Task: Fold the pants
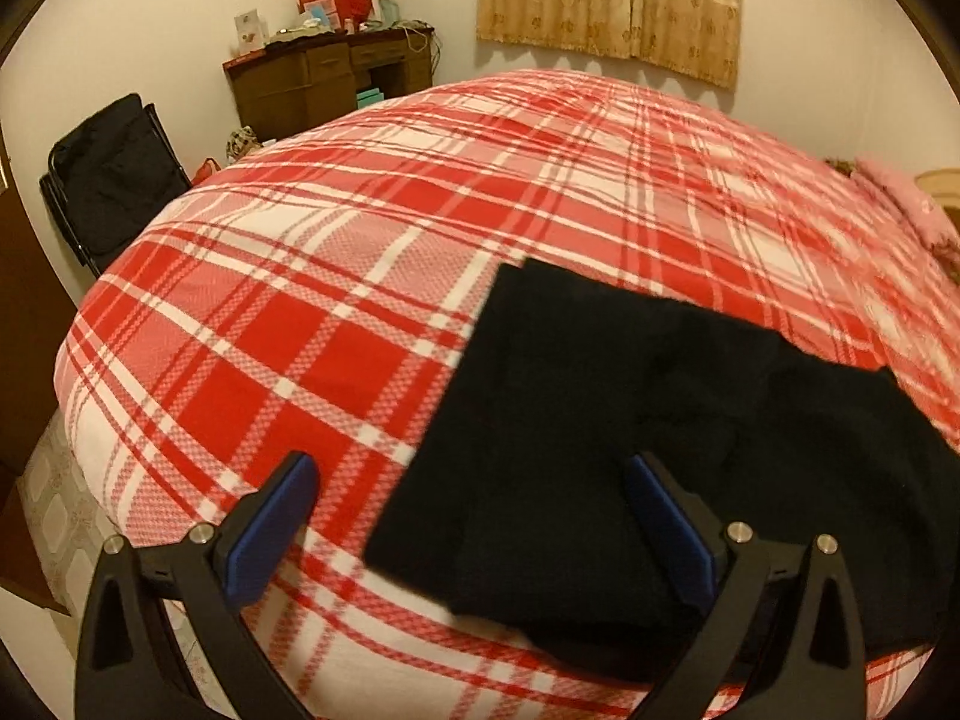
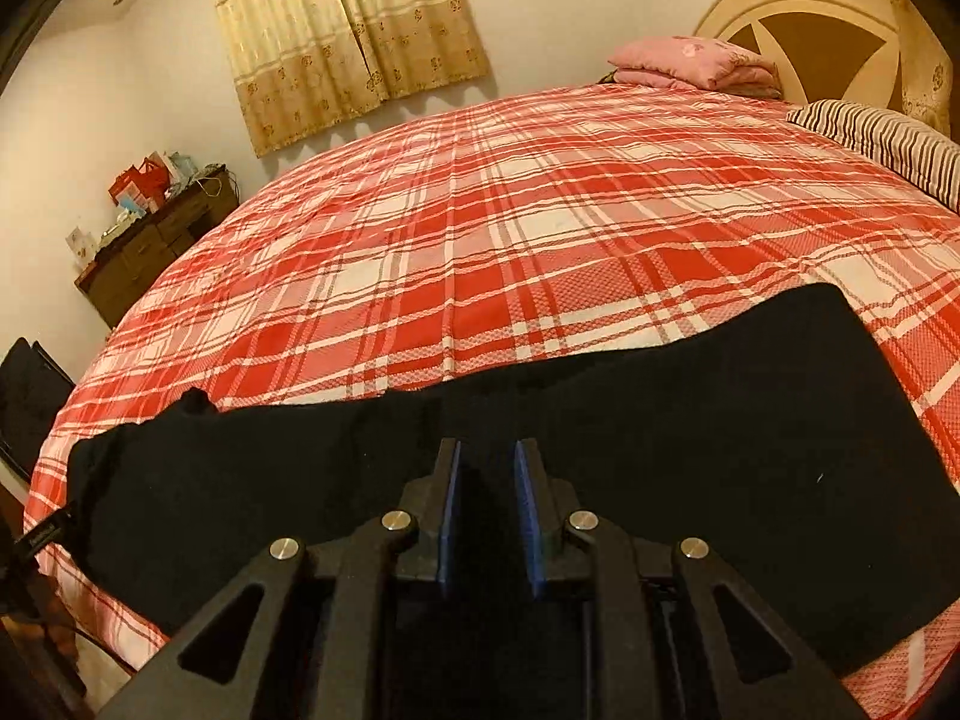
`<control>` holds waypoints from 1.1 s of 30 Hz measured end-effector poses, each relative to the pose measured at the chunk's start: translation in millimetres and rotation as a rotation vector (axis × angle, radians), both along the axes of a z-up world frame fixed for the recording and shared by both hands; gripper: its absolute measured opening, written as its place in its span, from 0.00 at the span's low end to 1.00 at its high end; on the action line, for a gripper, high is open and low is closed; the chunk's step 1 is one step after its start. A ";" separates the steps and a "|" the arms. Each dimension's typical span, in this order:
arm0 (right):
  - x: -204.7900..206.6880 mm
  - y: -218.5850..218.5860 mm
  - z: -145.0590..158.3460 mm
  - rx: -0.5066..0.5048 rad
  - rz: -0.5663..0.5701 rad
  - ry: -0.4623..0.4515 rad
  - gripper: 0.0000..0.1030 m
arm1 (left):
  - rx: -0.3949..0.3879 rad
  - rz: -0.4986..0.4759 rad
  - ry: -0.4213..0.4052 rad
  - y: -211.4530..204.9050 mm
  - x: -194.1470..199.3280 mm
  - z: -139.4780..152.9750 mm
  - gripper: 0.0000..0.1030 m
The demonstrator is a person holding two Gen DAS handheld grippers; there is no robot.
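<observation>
Black pants [image 1: 630,420] lie flat on a bed with a red and white plaid cover [image 1: 360,252], near its front edge. In the left wrist view their squared leg end points left and away. My left gripper [image 1: 474,471] is wide open above that end, holding nothing. In the right wrist view the pants [image 2: 720,420] stretch across the front of the bed [image 2: 510,240] as a long band. My right gripper [image 2: 487,450] hovers over the middle of the band with its blue pads a narrow gap apart; whether cloth sits between them I cannot tell.
A folded pink blanket [image 2: 696,63] and a striped pillow [image 2: 882,138] lie at the headboard [image 2: 804,24]. A cluttered brown desk [image 1: 327,75] stands against the far wall and a black chair [image 1: 108,174] beside the bed. Curtains [image 1: 612,0] hang behind.
</observation>
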State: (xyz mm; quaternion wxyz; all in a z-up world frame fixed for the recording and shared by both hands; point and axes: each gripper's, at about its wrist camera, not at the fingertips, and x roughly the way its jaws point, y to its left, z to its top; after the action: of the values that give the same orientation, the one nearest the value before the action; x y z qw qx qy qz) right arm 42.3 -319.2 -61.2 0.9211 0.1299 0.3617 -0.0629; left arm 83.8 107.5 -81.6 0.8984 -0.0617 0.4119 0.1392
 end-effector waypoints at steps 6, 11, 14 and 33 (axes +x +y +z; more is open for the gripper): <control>-5.2 -0.2 3.5 0.017 0.004 -0.002 0.19 | 0.006 -0.048 -0.019 -8.2 -2.7 2.7 0.78; -10.0 3.7 2.0 0.032 0.007 0.002 0.19 | 0.011 -0.071 -0.031 -12.4 -4.5 4.1 0.71; -12.3 6.9 3.7 0.031 0.015 0.002 0.19 | -0.026 -0.068 -0.041 -7.5 -4.4 4.0 0.71; -26.6 9.8 12.0 0.042 0.020 -0.024 0.19 | -0.185 -0.076 -0.101 13.1 -11.7 22.1 0.28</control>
State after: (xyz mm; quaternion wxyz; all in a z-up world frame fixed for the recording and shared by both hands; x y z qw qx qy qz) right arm 15.7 -309.5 -49.2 0.9230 0.1464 0.3531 -0.0442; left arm 72.1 120.7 -59.5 0.9132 -0.1357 0.3790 0.0634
